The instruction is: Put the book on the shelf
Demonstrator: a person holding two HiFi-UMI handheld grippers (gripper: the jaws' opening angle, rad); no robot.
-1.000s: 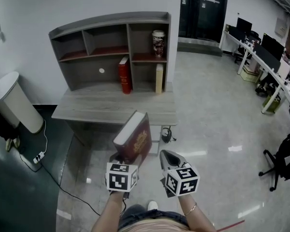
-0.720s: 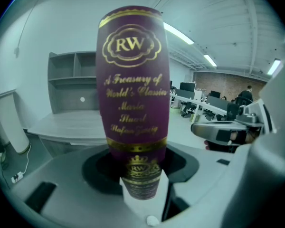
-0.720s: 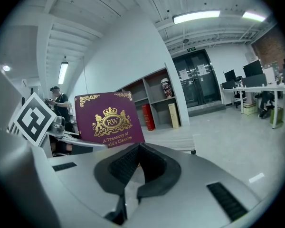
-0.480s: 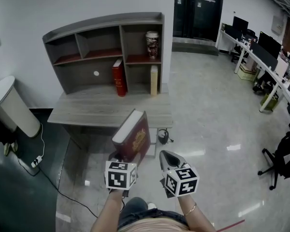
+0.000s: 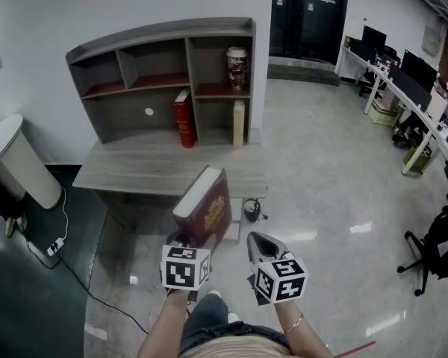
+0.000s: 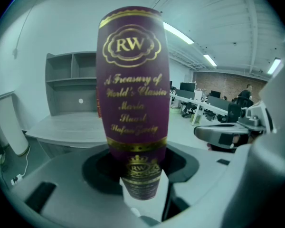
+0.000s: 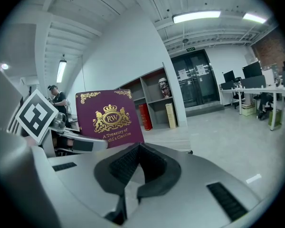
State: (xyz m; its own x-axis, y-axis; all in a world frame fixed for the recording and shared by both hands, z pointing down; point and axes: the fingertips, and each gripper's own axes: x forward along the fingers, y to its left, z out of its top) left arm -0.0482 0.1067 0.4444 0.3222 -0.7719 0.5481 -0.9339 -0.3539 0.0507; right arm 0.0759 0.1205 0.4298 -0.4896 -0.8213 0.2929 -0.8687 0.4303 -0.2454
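Maroon hardcover book with gold lettering (image 5: 207,213) is pinched at its lower end by the left gripper (image 5: 187,246), spine toward that gripper's camera. It is held up tilted in the air, top end leaning toward the grey wooden desk (image 5: 134,171). Book is in front of the desk edge, above the glossy floor (image 5: 321,200), well apart from the grey wooden shelf unit (image 5: 164,34) on the desk. Left gripper view: jaws clamp both sides of the spine foot. Right gripper (image 5: 258,242) is beside the left, jaws pressed together with nothing between them, not touching the book. Shelf lower bay holds an upright red book (image 5: 184,118) and an upright cream book (image 5: 239,123). A patterned can (image 5: 237,67) is in the bay above. White lidded bin (image 5: 16,162) stands left of the desk.
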